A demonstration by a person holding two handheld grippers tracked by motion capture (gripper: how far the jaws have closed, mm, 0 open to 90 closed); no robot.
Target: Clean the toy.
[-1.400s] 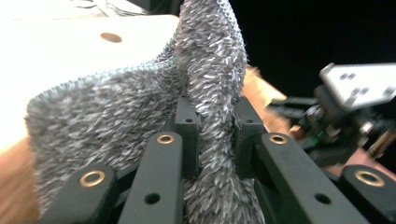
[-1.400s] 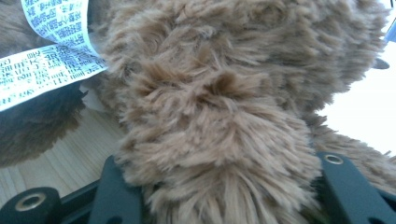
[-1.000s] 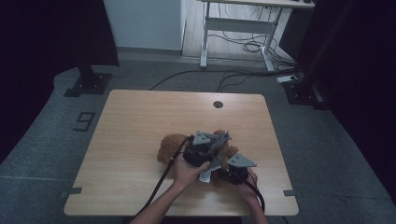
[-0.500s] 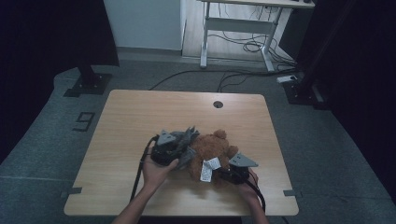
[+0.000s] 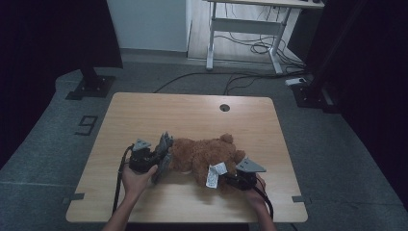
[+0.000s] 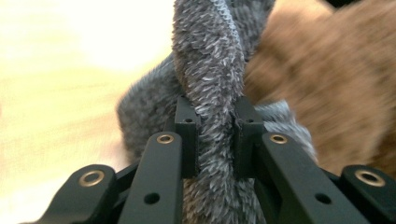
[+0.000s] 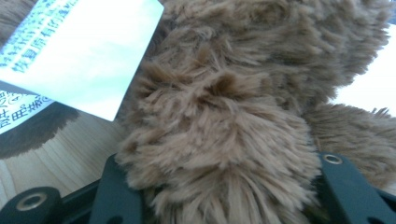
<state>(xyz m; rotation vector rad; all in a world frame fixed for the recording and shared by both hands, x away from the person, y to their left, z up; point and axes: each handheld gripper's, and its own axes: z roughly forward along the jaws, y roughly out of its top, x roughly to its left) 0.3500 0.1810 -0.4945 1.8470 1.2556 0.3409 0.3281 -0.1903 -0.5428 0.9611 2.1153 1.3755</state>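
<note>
A brown teddy bear point(image 5: 204, 153) lies on the wooden table point(image 5: 192, 115), with a white label point(image 5: 211, 175) on its near side. My left gripper point(image 5: 159, 156) is shut on a grey furry cloth point(image 5: 165, 149) just left of the bear. The left gripper view shows the grey furry cloth point(image 6: 210, 60) pinched between the jaws of the left gripper point(image 6: 215, 126), with the teddy bear point(image 6: 336, 84) behind. My right gripper point(image 5: 227, 181) is shut on the bear at its near right. In the right gripper view, the teddy bear's point(image 7: 224, 116) fur bulges between the right gripper's point(image 7: 224, 184) jaws, beside the label point(image 7: 79, 51).
A round cable hole point(image 5: 224, 107) sits near the table's far edge. Both hands rest close to the near edge. On the floor are a "9" mark point(image 5: 86, 125) at the left, stand bases point(image 5: 91, 86), cables point(image 5: 250, 48) and a desk frame point(image 5: 245, 29) behind.
My left gripper has carried the grey cloth leftward, off the top of the bear to its left side, leaving the bear uncovered. The right gripper has stayed put.
</note>
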